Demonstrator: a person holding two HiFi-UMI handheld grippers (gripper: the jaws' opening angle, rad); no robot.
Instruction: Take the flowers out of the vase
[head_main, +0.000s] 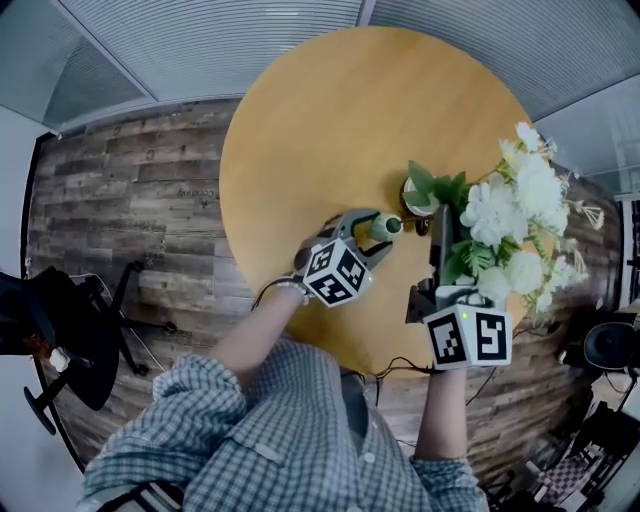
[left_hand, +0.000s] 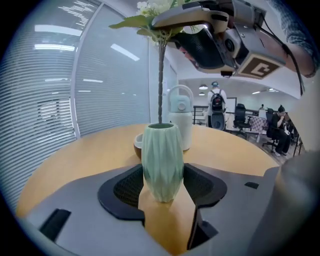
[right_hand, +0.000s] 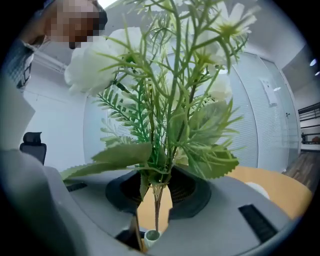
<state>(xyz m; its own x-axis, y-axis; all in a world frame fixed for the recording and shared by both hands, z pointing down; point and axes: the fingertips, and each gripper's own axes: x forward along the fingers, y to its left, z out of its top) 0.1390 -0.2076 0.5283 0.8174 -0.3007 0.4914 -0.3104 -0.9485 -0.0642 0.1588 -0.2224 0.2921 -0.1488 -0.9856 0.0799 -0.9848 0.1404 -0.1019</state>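
Pale-green ribbed ceramic vase (left_hand: 161, 162) sits clamped between the jaws of our left gripper (head_main: 385, 228); our right gripper (right_hand: 156, 187), jaws half-closed, pinches the stems of the white artificial flowers (head_main: 510, 220).

Left hand-held gripper (head_main: 384, 229) tight on vase (left_hand: 161, 162), right hand-held gripper (head_main: 440, 240) on flowers (head_main: 515, 215)

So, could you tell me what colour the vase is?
The vase is pale mint green, clearest in the left gripper view.
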